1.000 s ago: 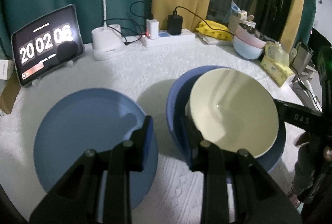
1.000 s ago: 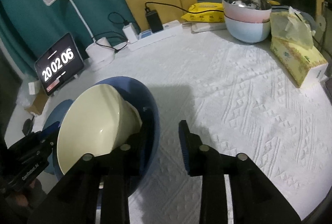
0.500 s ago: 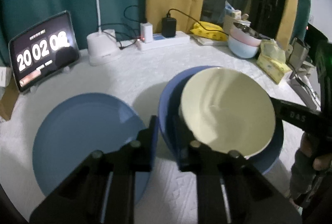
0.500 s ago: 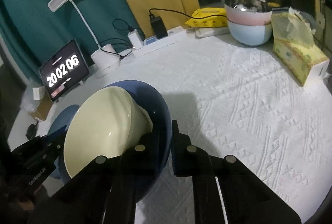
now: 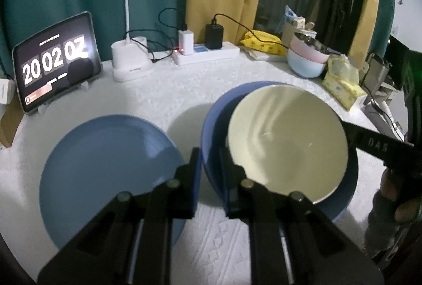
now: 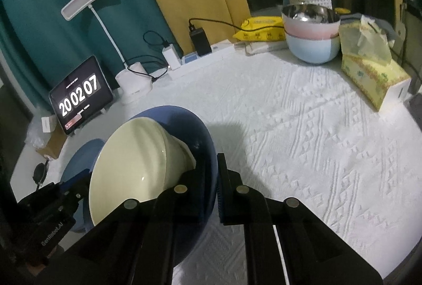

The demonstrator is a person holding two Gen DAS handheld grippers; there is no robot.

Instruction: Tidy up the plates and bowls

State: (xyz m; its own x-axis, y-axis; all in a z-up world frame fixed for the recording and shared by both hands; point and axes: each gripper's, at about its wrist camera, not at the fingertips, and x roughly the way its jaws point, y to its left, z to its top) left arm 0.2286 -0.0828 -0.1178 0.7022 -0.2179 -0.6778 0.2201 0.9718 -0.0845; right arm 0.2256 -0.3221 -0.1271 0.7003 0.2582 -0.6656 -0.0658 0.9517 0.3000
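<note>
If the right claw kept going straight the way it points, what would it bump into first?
Nothing new: the right claw is already shut on the blue bowl's rim. Straight past that lies bare white tablecloth, though depth is hard to judge.

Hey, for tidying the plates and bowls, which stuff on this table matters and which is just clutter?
Job things:
- blue bowl, gripped at its rim by both grippers
- cream bowl inside it
- blue plate
- stacked pink and pale blue bowls

Lying about:
- tablet clock
- lamp
- power strip
- tissue box
- yellow packet
</note>
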